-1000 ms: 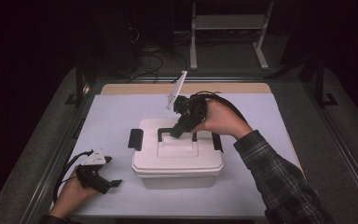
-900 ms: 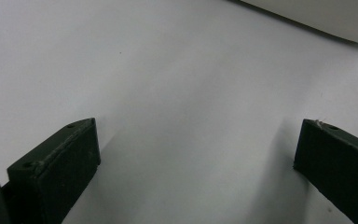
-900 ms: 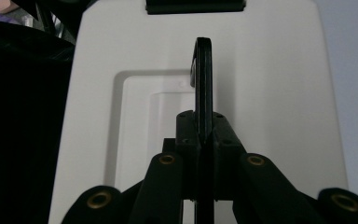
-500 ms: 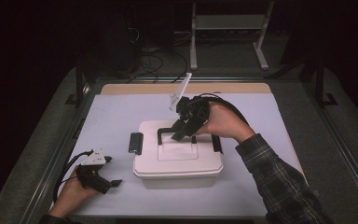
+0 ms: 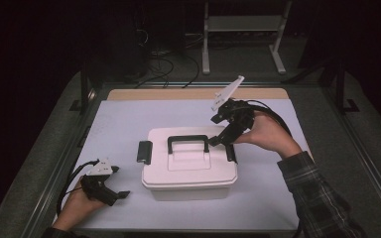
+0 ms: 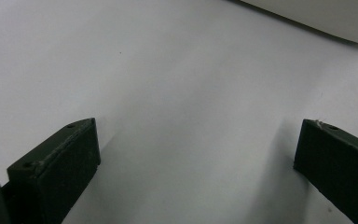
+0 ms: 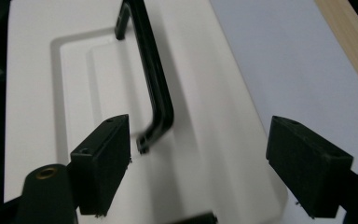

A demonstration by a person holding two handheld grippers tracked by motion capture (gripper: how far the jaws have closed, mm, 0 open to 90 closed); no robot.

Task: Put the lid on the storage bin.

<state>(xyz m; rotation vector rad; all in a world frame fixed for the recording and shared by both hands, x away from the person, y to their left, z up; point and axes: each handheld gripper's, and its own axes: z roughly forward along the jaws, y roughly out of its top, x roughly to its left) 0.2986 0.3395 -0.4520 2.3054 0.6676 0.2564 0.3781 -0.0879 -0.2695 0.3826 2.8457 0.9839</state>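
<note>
We see a desk (image 5: 129, 124) covered by a pale, bluish-white sheet, with a strip of bare light wood (image 5: 188, 93) showing along its far edge and dark metal rails running down both sides. Near the middle of the sheet we find a white lidded box (image 5: 188, 171) with a black handle (image 5: 188, 143) on top and a black latch (image 5: 144, 151) at its left end. At the near left corner we see the left gripper (image 5: 121, 195) resting low on the sheet, well apart from the box.
</note>
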